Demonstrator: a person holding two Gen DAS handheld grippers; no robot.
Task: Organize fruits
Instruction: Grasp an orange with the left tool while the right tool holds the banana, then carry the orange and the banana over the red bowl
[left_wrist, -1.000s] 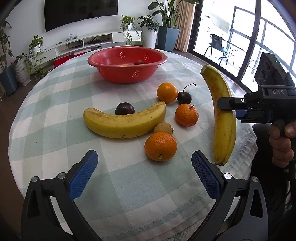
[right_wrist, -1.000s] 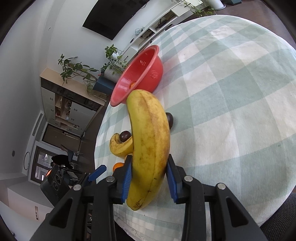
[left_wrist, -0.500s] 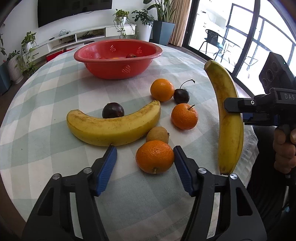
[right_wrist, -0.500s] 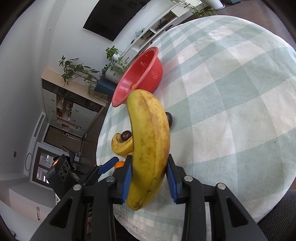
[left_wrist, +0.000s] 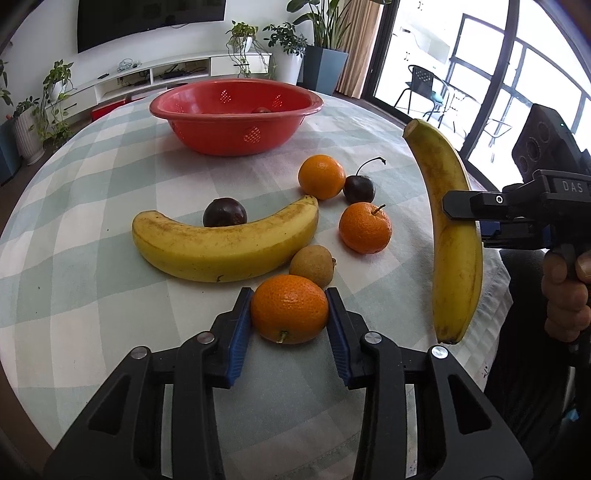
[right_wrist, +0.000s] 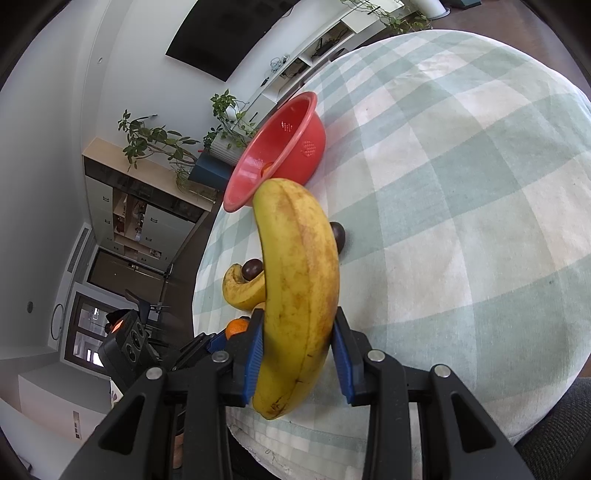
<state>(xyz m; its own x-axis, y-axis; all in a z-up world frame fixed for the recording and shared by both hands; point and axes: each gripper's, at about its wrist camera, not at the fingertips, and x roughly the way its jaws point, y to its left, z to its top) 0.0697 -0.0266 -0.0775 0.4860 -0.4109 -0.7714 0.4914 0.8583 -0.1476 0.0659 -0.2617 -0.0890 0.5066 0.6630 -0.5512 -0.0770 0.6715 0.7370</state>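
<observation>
Low centre of the left wrist view: left hand-held gripper (left_wrist: 290, 314) closing in just now, blue pads (left_wrist: 240, 325) pressed on either side of the nearest orange (left_wrist: 290, 308), which sits on the checked cloth of the desk (left_wrist: 92, 295). Just above it in frame, touching or nearly so, a small brown fruit (left_wrist: 312, 266). Left of that, a long banana (left_wrist: 225, 245) lying flat, with a dark round fruit (left_wrist: 224, 212) tucked behind its curve. Further up and right, two more oranges (left_wrist: 365, 228) (left_wrist: 321, 176) and a dark stemmed fruit (left_wrist: 359, 188) between them. Top centre, well apart from the cluster, a red basket (left_wrist: 236, 122) with some fruit inside.

Right edge of that view: right hand-held gripper (left_wrist: 467, 221) gripped by a hand (left_wrist: 567, 291), clamped narrow on a second banana (left_wrist: 452, 236), standing near upright, clear of the desk. Same hold in the right wrist view: held banana (right_wrist: 299, 291) dead centre, pads tight on its lower half, red basket (right_wrist: 280, 155) beyond its tip.
</observation>
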